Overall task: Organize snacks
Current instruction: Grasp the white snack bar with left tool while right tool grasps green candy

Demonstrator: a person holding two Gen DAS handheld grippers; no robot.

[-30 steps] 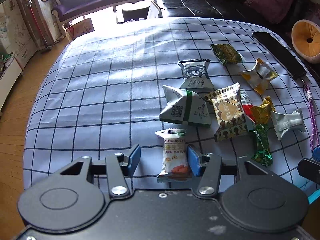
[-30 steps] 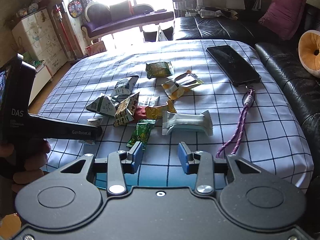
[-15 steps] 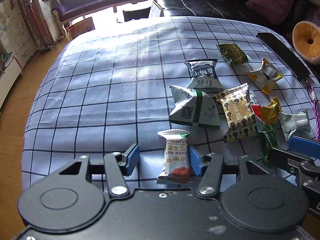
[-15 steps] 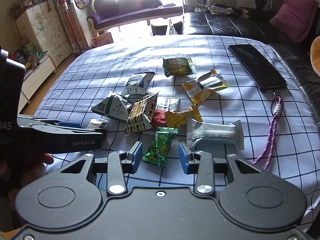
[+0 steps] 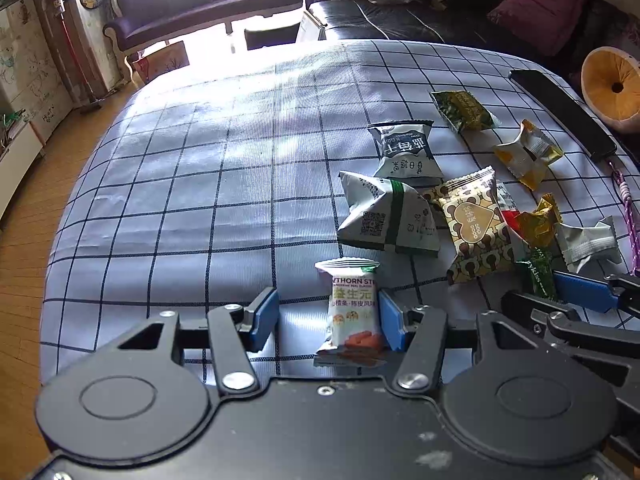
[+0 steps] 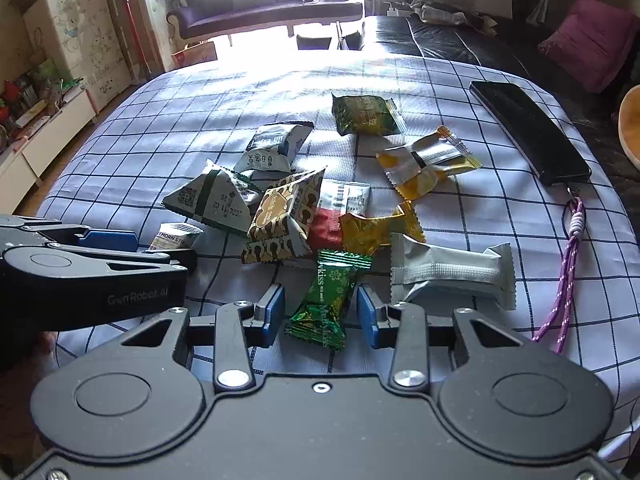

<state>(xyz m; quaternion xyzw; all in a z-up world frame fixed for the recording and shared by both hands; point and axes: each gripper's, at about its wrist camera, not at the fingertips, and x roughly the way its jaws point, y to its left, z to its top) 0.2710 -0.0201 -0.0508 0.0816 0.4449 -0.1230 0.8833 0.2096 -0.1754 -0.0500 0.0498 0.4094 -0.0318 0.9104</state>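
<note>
We see the snacks clustered on the checked cloth of the surface (image 6: 168,128) toward its right edge. The left tool (image 5: 329,315) stands wide around a white hawthorn-stick packet (image 5: 352,312); its right pad touches the packet's edge, its left pad stands apart. The right tool (image 6: 321,312) is closing, with a green Meiykiss candy (image 6: 326,300) between its pads, which do not yet press it. Only the right wrist view shows the black phone (image 6: 528,132) whole with its purple lanyard (image 6: 566,272); only the left wrist view shows the hawthorn packet's printed front.
</note>
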